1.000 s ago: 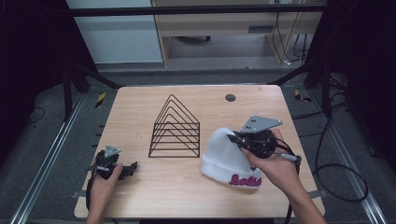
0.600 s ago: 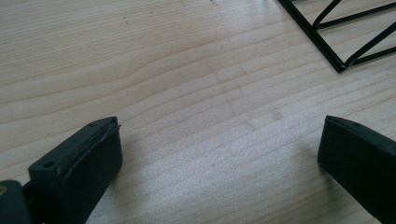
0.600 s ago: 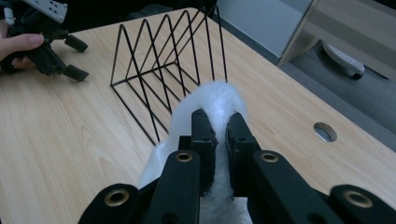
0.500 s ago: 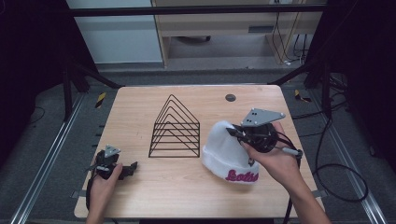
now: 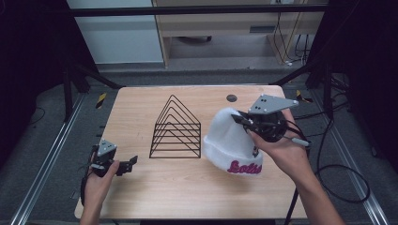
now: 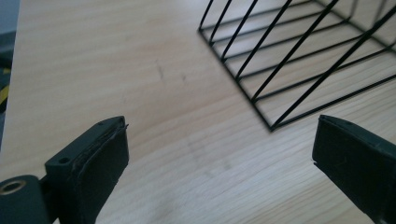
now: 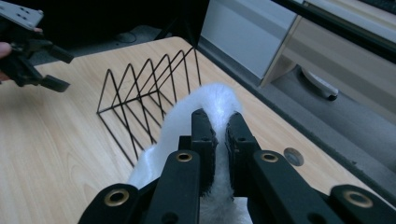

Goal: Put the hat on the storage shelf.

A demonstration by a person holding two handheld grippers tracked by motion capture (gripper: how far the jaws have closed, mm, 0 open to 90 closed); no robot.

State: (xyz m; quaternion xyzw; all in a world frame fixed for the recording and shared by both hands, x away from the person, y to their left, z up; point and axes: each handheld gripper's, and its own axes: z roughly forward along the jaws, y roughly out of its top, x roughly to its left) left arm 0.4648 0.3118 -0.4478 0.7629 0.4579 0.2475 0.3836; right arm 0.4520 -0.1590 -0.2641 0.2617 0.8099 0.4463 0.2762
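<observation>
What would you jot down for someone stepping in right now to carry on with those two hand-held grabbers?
Right gripper: jaws shut on a fold of the white knitted beanie hat with pink lettering, near its crown, raised part-way; its lettered brim end looks to lie on the light wooden table.
Left gripper: jaws open, nothing between them, low over the table's near left corner.
Black wire rack of triangular dividers: upright mid-table, left of the hat, with nothing on it.
Done: hat gripped.
Left: probably carrying the hat to the rack; the left gripper could steady it.
</observation>
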